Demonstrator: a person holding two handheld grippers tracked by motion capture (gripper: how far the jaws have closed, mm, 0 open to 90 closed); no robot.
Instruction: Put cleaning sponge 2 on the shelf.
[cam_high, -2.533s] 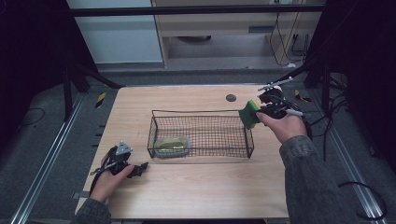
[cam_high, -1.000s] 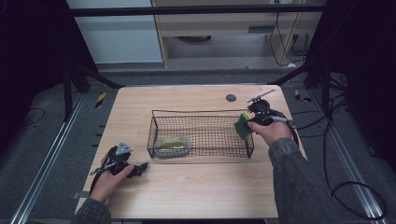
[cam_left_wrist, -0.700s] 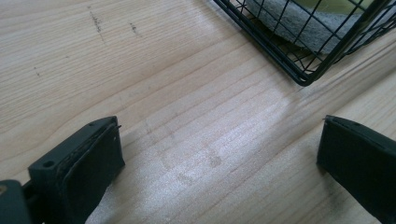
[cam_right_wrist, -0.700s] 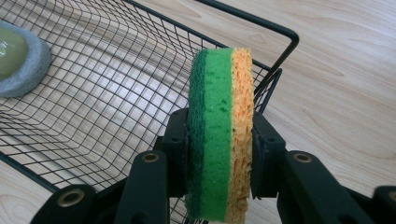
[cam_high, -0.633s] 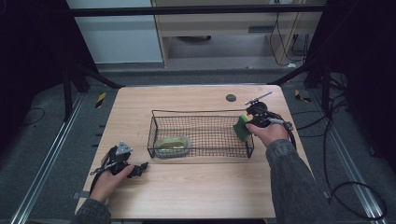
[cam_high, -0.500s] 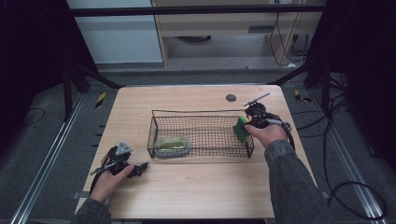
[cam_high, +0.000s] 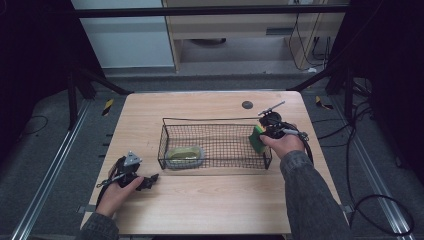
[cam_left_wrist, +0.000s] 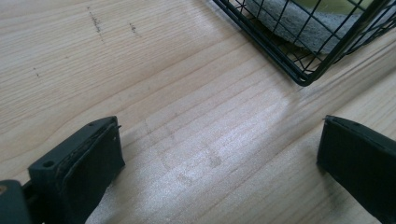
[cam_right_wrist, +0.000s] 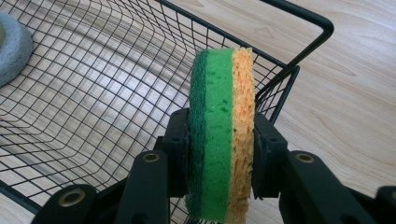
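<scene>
A green and yellow sponge is clamped edge-up in my right gripper, just over the right end of the black wire basket. In the high view the sponge hangs inside that end's rim, with the right gripper shut on it. A second pad, grey with a pale green top, lies in the basket's left part. My left gripper rests on the table at the front left, jaws wide apart over bare wood, near the basket corner.
A small dark round disc lies on the table behind the basket. Cables trail off the table's right side. Metal frame rails run along both sides on the floor.
My right gripper has carried the sponge from above the table's right edge leftward and down to the basket's right end. The left gripper has stayed put.
</scene>
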